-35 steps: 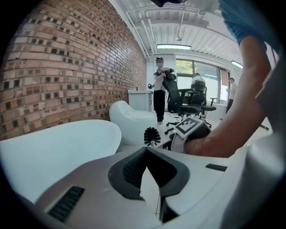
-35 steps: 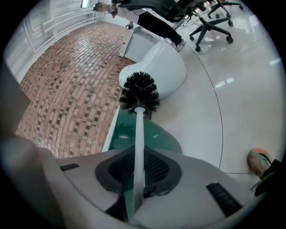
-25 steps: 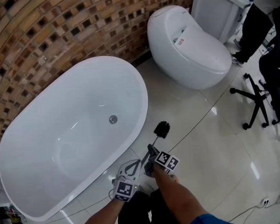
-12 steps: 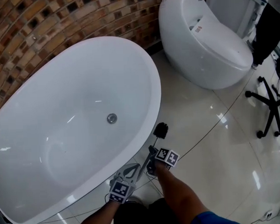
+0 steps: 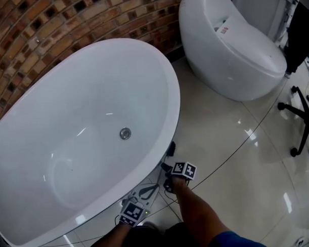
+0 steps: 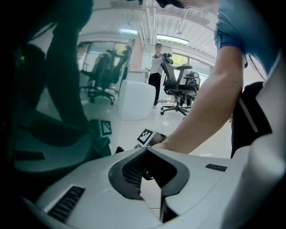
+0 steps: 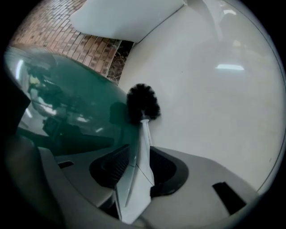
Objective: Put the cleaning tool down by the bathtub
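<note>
Evidently the right gripper (image 7: 143, 156), low beside the bathtub (image 5: 171, 94), has just been spreading its jaws so the brush (image 7: 143, 103), its handle loose between them and bristles by the tub wall, can settle on the floor (image 7: 214, 98).

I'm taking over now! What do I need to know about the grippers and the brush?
Left gripper: jaws together, empty, low beside the bathtub.
Right gripper: jaws have just been opening; the handle of the brush lies between them, not squeezed.
Brush: bristle head against the bathtub's outer wall, near the floor.
Done: brush is down by the bathtub, grip released.
Left: draw the right gripper back off the handle.
</note>
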`<action>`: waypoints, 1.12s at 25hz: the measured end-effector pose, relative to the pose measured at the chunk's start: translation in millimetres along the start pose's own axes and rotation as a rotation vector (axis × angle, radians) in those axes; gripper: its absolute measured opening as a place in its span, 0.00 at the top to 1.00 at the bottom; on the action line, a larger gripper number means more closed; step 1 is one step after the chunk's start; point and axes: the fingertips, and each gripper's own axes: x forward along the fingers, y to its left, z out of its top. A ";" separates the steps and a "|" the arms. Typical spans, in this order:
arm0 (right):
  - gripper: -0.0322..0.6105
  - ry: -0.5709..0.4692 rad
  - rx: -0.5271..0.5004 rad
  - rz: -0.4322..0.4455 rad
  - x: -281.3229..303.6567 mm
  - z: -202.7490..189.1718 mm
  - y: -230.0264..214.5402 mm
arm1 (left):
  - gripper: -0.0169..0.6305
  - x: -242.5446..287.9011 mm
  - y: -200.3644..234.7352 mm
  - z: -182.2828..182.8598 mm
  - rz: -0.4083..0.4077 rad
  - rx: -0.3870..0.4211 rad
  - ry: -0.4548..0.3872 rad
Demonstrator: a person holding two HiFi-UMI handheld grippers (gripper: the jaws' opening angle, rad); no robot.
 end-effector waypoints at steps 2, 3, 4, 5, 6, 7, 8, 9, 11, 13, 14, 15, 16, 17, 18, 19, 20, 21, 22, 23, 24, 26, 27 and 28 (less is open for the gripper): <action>0.69 0.004 -0.016 0.000 -17.4 1.8 3.4 | 0.97 -2.7 -3.4 4.5 0.008 -0.011 0.004; 0.69 0.002 -0.030 -0.005 -31.1 3.4 5.6 | 0.97 -4.5 -7.9 8.9 0.010 -0.019 0.006; 0.69 -0.003 -0.047 -0.008 -47.7 5.2 8.8 | 0.97 -6.9 -13.9 15.0 0.007 -0.028 0.007; 0.69 -0.014 -0.067 -0.007 -65.9 7.2 13.8 | 0.97 -10.6 -19.9 23.1 0.005 -0.038 0.006; 0.69 -0.029 -0.091 -0.003 -84.3 9.4 21.6 | 0.97 -15.5 -24.4 33.4 0.005 -0.049 0.001; 0.70 -0.046 -0.121 0.005 -102.2 11.7 32.2 | 0.97 -21.4 -27.8 45.7 0.008 -0.059 -0.007; 0.75 -0.061 -0.152 0.015 -119.3 13.6 44.8 | 0.97 -27.3 -31.0 59.3 0.012 -0.067 -0.017; 0.76 -0.072 -0.186 0.027 -136.1 14.8 58.3 | 0.97 -32.8 -35.3 74.0 0.014 -0.073 -0.026; 0.78 -0.082 -0.262 0.043 -169.5 14.3 86.7 | 0.97 -43.4 -46.8 104.4 0.010 -0.083 -0.043; 0.81 -0.086 -0.369 0.044 -204.9 9.9 118.0 | 0.97 -56.4 -58.0 135.5 0.007 -0.107 -0.065; 0.84 -0.095 -0.429 0.043 -224.1 7.1 135.0 | 0.97 -64.3 -62.5 151.6 0.010 -0.120 -0.079; 0.87 -0.110 -0.485 0.040 -244.1 4.4 152.2 | 0.97 -73.2 -66.3 167.9 0.016 -0.129 -0.092; 0.89 -0.133 -0.531 0.034 -264.7 2.0 168.9 | 0.97 -82.9 -70.0 183.9 0.023 -0.134 -0.099; 0.89 -0.158 -0.570 0.025 -285.5 0.0 185.0 | 0.97 -93.1 -73.8 199.6 0.031 -0.138 -0.101; 0.91 -0.185 -0.604 0.013 -306.6 -1.8 200.4 | 0.97 -103.6 -77.7 215.5 0.038 -0.138 -0.101; 0.94 -0.213 -0.634 -0.004 -328.1 -3.5 215.0 | 0.97 -114.9 -81.6 232.0 0.046 -0.135 -0.101; 0.94 -0.241 -0.660 -0.021 -350.2 -5.2 229.7 | 0.97 -127.2 -85.6 249.2 0.055 -0.132 -0.100; 0.94 -0.269 -0.681 -0.033 -372.8 -7.4 245.8 | 0.97 -140.6 -89.3 266.7 0.065 -0.128 -0.101; 0.94 -0.297 -0.698 -0.037 -395.9 -9.8 263.9 | 0.97 -154.9 -92.5 284.7 0.076 -0.123 -0.104; 0.94 -0.325 -0.717 -0.037 -419.5 -12.2 284.2 | 0.97 -169.9 -95.4 303.4 0.087 -0.117 -0.108; 0.94 -0.352 -0.740 -0.034 -444.0 -14.4 306.2 | 0.97 -185.5 -98.1 323.0 0.099 -0.110 -0.113; 0.94 -0.406 -0.794 -0.024 -495.4 -18.3 354.2 | 0.97 -218.4 -103.9 363.6 0.130 -0.092 -0.126; 0.94 -0.432 -0.822 -0.018 -521.6 -20.4 379.2 | 0.97 -235.7 -107.1 384.2 0.149 -0.084 -0.134; 0.94 -0.458 -0.851 -0.013 -547.9 -22.6 403.9 | 0.97 -253.2 -111.0 404.9 0.169 -0.076 -0.144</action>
